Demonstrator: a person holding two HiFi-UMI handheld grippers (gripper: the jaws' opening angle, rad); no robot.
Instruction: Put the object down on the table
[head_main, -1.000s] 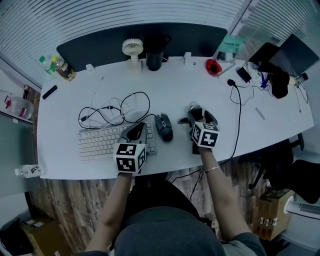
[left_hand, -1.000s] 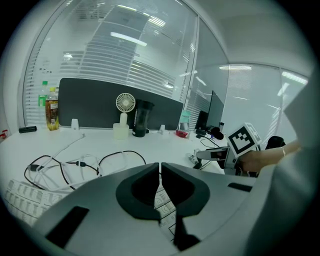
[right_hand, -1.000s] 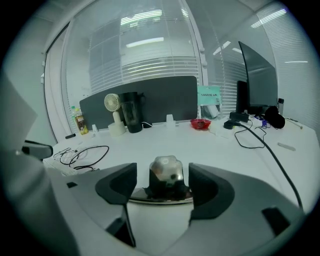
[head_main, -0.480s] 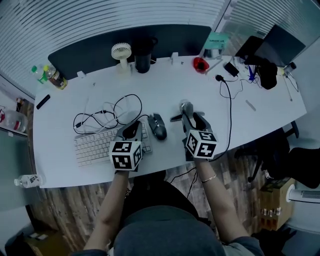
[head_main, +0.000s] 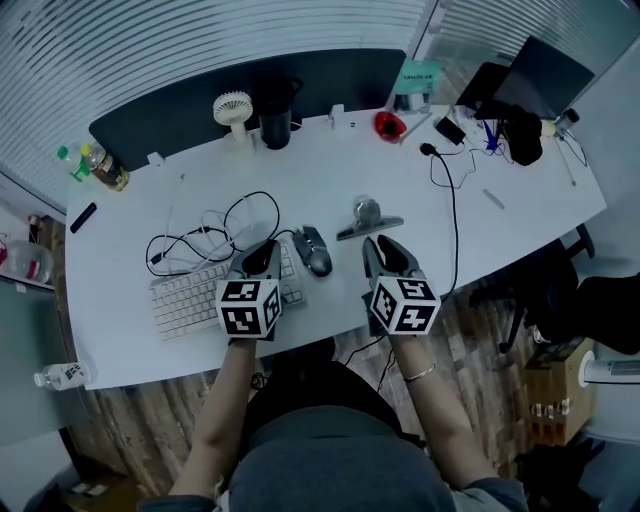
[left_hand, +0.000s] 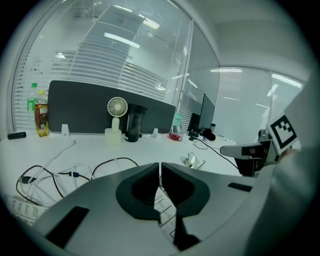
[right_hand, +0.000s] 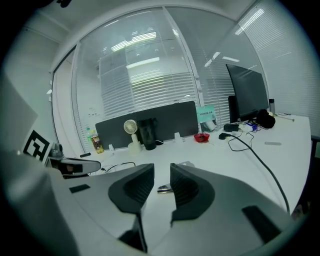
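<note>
Two grippers hover at the near edge of the table (head_main: 300, 160), one on each side of the mouse (head_main: 314, 250). The object (head_main: 368, 215) – a small silvery metal piece with a rounded top on a flat bar – lies on the table just right of the mouse and a little farther from the person. Nothing touches it.

Right of the mouse and nearer the person sits the right gripper (head_main: 383, 243), with the object straight ahead of its tips and a strip of bare table between them. In its own view the right gripper (right_hand: 161, 172) has its jaws closing with a narrow gap between them and nothing in it; the object (right_hand: 167, 188) shows only beyond that gap, resting on the table. The flat bar runs roughly crosswise to the line of the jaws, its right end tipped slightly away from the person.

Left of the mouse, the left gripper (head_main: 262, 250) hangs over the right end of the keyboard (head_main: 185, 298). Its own view shows the left gripper (left_hand: 160, 167) with jaws together on nothing, and the object (left_hand: 194, 160) well off to its right.

Judging by how things lie, the set-down looks done – the right gripper is much the nearer one, and any further move would be straight ahead from it.
</note>
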